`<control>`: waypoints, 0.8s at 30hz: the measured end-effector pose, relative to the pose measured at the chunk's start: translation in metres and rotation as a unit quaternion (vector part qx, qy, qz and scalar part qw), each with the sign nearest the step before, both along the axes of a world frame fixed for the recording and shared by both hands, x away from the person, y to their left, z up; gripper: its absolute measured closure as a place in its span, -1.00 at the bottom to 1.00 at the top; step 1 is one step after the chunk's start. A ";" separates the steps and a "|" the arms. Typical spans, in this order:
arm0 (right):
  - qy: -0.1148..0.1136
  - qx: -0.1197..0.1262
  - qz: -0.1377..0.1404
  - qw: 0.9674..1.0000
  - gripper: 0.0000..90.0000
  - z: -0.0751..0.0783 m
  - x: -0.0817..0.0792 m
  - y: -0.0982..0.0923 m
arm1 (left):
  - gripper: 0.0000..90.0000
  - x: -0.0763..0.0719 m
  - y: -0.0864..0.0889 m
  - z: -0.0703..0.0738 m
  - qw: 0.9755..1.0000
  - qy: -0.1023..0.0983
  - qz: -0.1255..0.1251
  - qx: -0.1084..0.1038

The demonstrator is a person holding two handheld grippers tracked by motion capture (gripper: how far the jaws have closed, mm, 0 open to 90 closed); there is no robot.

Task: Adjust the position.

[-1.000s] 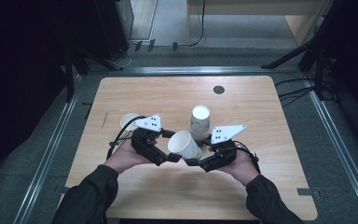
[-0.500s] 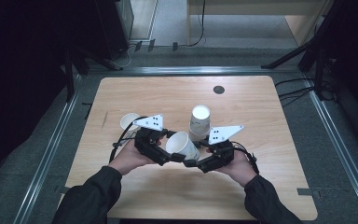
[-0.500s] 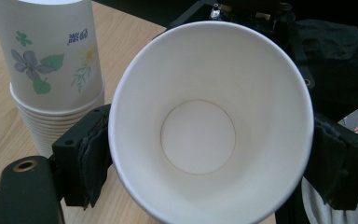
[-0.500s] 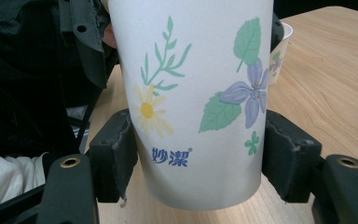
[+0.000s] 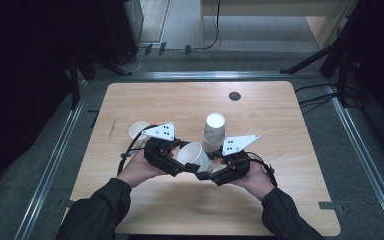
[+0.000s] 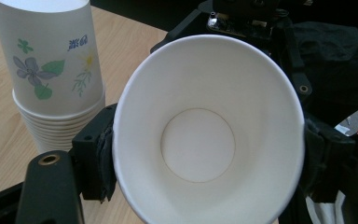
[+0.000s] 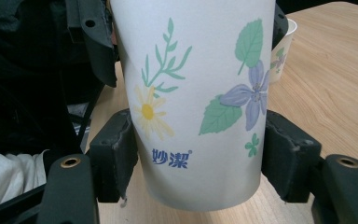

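Observation:
A white paper cup with a flower print [image 5: 194, 155] is held off the table between both grippers, lying on its side. My right gripper [image 7: 203, 158] is shut on the cup's [image 7: 196, 116] lower body, a pad on each side. My left gripper [image 6: 209, 156] faces the open mouth of the cup [image 6: 205, 140]. Its jaws have just been closing and its pads now press on the rim from both sides. In the high view the left gripper [image 5: 180, 162] and the right gripper [image 5: 207, 175] meet at the cup near the table's front middle.
An upside-down stack of several matching cups [image 5: 214, 131] stands just behind the held cup, close to the left gripper's jaw [image 6: 51, 60]. A single upright cup [image 5: 139, 131] stands behind the left hand. The wooden table [image 5: 280, 200] has a dark round hole [image 5: 234, 96] at the back.
The left gripper's jaws have closed in onto the cup's rim. Both hands and the cup have stayed in place.

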State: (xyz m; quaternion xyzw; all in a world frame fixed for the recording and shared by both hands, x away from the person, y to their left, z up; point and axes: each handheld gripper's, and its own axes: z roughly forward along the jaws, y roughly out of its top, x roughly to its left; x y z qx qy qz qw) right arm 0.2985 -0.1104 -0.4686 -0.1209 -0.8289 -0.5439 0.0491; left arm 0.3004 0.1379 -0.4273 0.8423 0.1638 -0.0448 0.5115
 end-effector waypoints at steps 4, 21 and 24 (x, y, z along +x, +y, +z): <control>0.004 0.002 0.001 1.000 -0.26 -0.001 0.001 0.000 | -0.48 0.001 0.000 0.000 1.000 0.006 0.002 0.000; 0.006 0.001 -0.001 1.000 -0.30 0.000 0.002 -0.001 | -0.45 0.000 0.001 0.002 1.000 0.003 0.006 -0.005; 0.007 -0.002 -0.003 1.000 -0.33 -0.001 0.002 -0.001 | -0.45 0.000 0.002 0.003 1.000 0.003 0.005 -0.006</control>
